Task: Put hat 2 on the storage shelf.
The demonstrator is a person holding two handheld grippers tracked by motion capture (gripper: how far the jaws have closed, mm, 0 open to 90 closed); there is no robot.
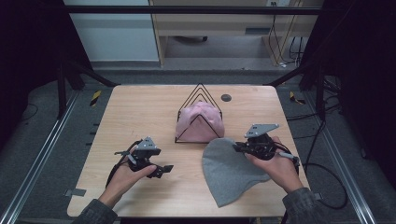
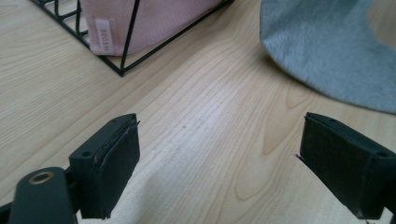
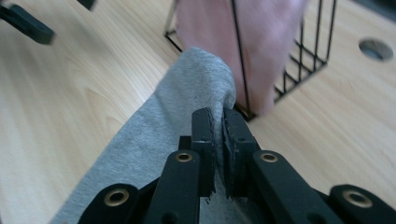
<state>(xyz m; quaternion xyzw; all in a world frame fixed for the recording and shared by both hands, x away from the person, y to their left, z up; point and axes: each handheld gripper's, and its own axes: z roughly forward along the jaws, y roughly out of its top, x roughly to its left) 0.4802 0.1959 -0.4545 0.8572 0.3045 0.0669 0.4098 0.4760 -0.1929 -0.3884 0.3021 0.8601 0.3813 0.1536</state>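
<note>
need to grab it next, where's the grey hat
High view: the grey hat lies right of centre, just in front of the wire rack, its edge pinched by the right gripper.

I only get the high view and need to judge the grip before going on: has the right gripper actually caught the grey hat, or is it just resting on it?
Observer: Caught. In the right gripper view, the right gripper has its fingers shut on a raised fold of the grey hat.
Operator: And the left one, is it holding anything?
Observer: No. In the left gripper view, the left gripper has its fingers wide apart over bare table.
Operator: Anything on the pink hat I can't see?
Observer: A small label shows on the pink hat, inside the black wire rack.
</note>
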